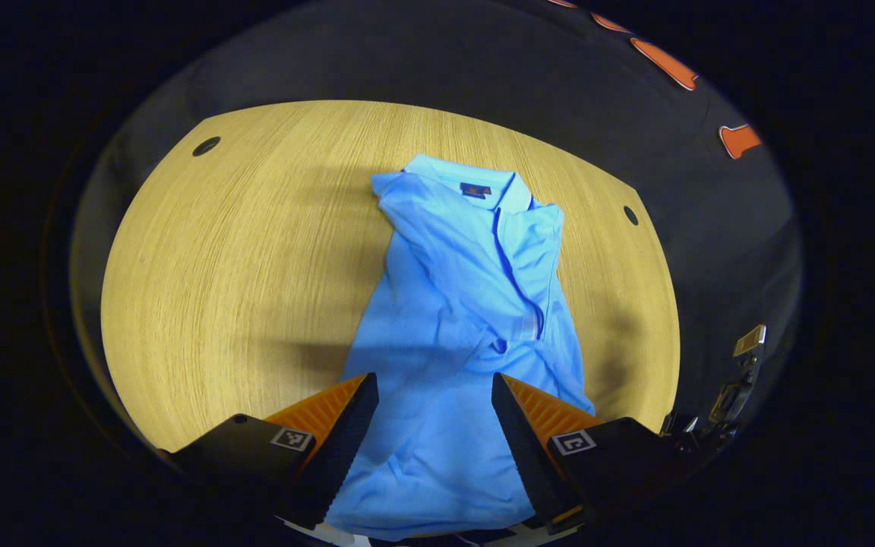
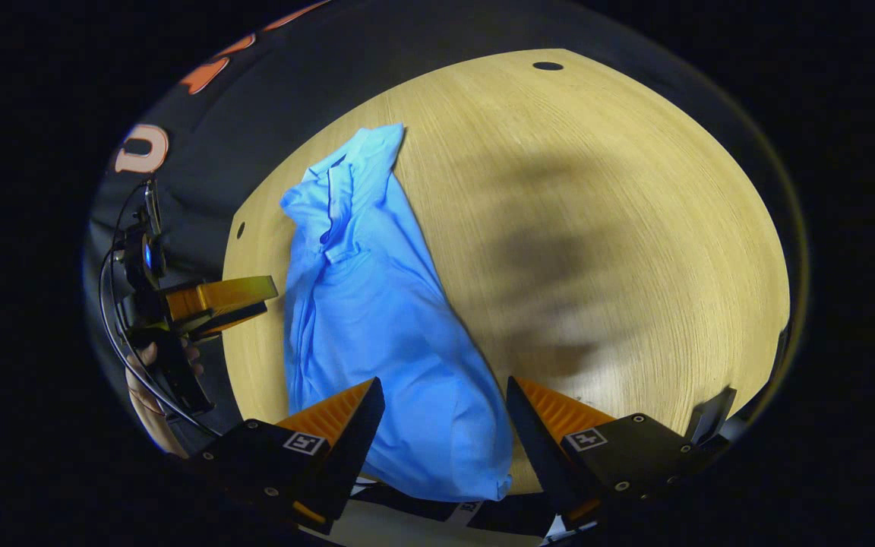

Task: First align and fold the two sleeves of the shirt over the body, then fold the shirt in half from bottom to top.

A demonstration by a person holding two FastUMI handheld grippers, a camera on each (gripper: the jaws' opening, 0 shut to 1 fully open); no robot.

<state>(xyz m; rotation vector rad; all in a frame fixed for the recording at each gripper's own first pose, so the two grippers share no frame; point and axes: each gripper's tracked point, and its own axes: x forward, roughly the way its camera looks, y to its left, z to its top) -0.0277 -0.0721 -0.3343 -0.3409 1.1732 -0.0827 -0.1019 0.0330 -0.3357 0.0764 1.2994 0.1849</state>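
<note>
A blue polo shirt [image 1: 460, 304] lies lengthwise on the round wooden table [image 1: 240, 251], collar [image 1: 483, 190] at the far end and both sleeves folded in over the body. In the left gripper view, the left gripper [image 1: 434, 395] hovers above the shirt's lower half, jaws spread apart and holding nothing. In the right gripper view, the right gripper [image 2: 445, 399] likewise hangs parted over the hem, the left gripper [image 2: 217, 300] visible beside the table's edge.
</note>
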